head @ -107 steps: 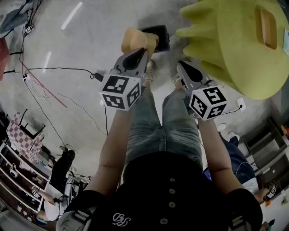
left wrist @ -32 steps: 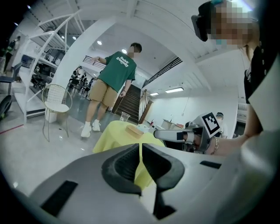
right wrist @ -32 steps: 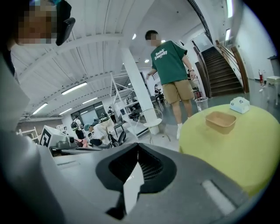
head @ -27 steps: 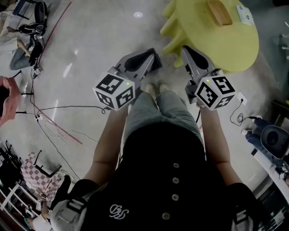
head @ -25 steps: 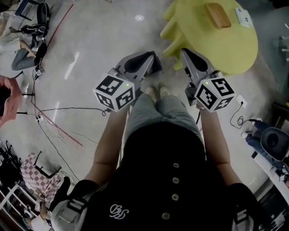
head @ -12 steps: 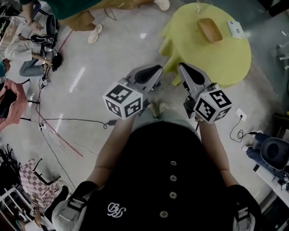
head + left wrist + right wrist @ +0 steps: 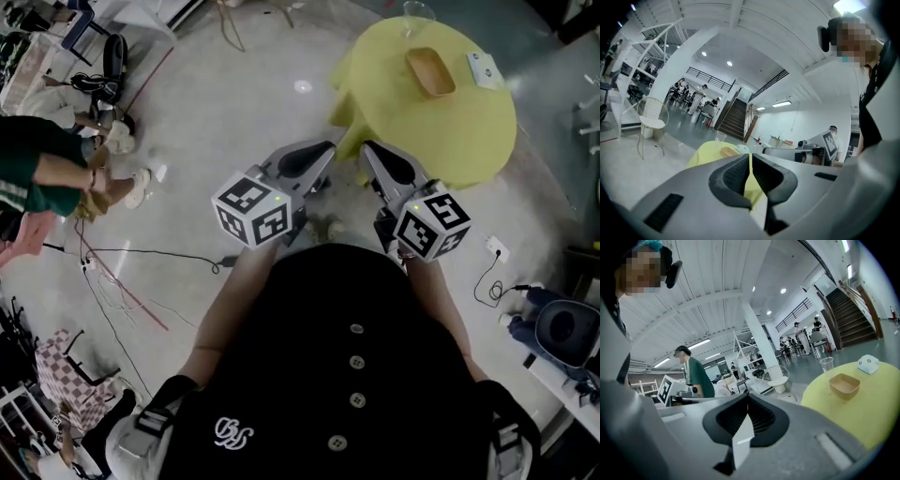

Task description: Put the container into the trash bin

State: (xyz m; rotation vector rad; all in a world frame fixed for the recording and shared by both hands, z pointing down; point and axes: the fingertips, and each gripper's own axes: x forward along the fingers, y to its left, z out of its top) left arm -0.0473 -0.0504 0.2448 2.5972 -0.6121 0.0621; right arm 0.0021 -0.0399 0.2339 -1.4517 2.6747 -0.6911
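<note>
A tan container [image 7: 431,71] lies on the round yellow table [image 7: 469,131], ahead of both grippers; it also shows in the right gripper view as the tan container [image 7: 843,386]. My left gripper [image 7: 328,147] is held near level, short of the table's near edge, its jaws shut with nothing between them [image 7: 750,157]. Beside it my right gripper [image 7: 367,147] points the same way, also shut and empty [image 7: 747,395]. No trash bin shows clearly in any view.
On the table stand a clear cup [image 7: 417,11] and a small white object [image 7: 483,66]. A person in green [image 7: 37,178] stands at the left. Cables [image 7: 122,272] run across the floor. A white wire chair [image 7: 651,123] stands further off.
Earlier the left gripper held a tan container over a black bin; now it is empty and the bin is gone from sight. Both grippers rose toward the yellow table. A person in green came in at left.
</note>
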